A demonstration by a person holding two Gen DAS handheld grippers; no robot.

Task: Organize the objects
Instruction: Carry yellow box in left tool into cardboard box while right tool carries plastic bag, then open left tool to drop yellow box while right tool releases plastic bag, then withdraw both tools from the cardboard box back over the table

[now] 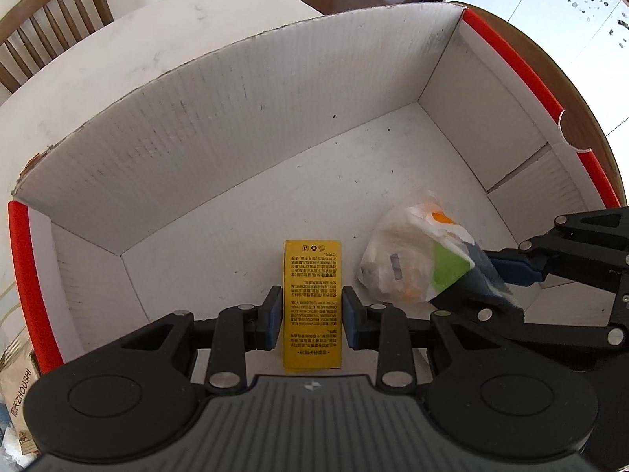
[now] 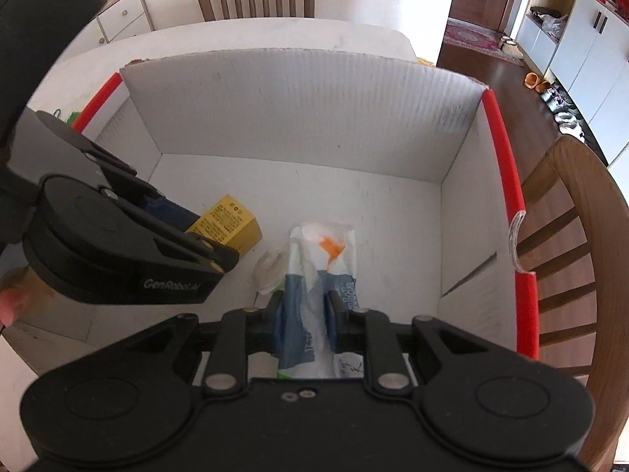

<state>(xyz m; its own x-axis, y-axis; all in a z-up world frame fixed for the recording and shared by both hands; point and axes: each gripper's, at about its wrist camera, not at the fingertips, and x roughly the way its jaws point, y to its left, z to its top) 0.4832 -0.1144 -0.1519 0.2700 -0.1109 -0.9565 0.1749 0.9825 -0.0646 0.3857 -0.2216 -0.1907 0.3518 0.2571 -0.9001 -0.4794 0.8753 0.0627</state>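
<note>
Yellow printed carton [image 1: 312, 303] pinched by left fingers [image 1: 275, 310]; right fingers [image 2: 275, 314] pinch crinkled packet [image 2: 320, 275].

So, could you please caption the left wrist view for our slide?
Left gripper holds a yellow box inside the white carton.

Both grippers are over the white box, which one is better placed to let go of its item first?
Probably left: the left gripper holds the yellow box upright, apparently near the cardboard box floor. The right gripper's plastic packet looks crumpled.
</note>
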